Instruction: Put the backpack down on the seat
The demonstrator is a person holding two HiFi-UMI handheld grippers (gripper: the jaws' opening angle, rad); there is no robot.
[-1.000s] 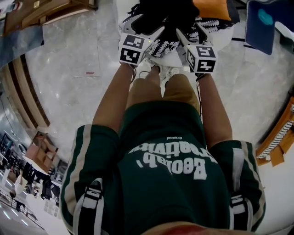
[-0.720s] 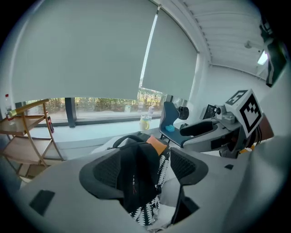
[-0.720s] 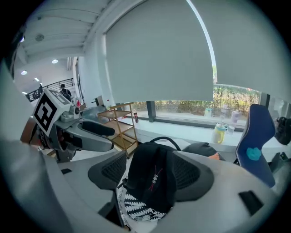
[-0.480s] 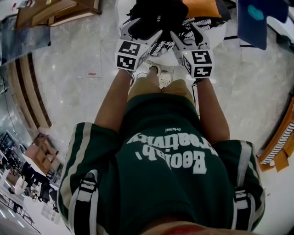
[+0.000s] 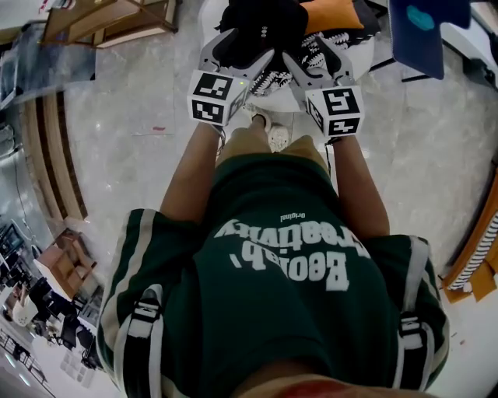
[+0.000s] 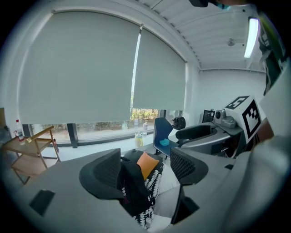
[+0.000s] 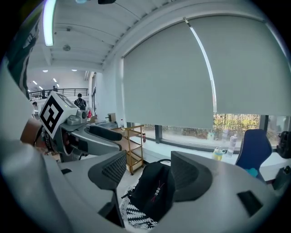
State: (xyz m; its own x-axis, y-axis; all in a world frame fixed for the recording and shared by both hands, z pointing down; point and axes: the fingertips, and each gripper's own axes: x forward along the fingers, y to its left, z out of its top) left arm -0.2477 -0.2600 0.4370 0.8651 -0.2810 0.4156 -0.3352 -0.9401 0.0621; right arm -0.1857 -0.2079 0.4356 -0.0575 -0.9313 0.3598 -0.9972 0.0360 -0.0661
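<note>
The black backpack rests on top of a white seat that carries a black-and-white patterned cushion and an orange cushion. My left gripper and right gripper flank it from either side. In the left gripper view the backpack leans on one jaw of the left gripper, with a gap to the other jaw. In the right gripper view the backpack touches one jaw of the right gripper; the other jaw stands apart. Both look open.
A blue chair stands right of the seat. Wooden shelving sits at the far left on the pale marble floor. My own legs and white shoes are just in front of the seat.
Both grippers stay beside the backpack over the seat. The head view has shifted slightly, so grippers and seat sit a little lower and further left in it.
</note>
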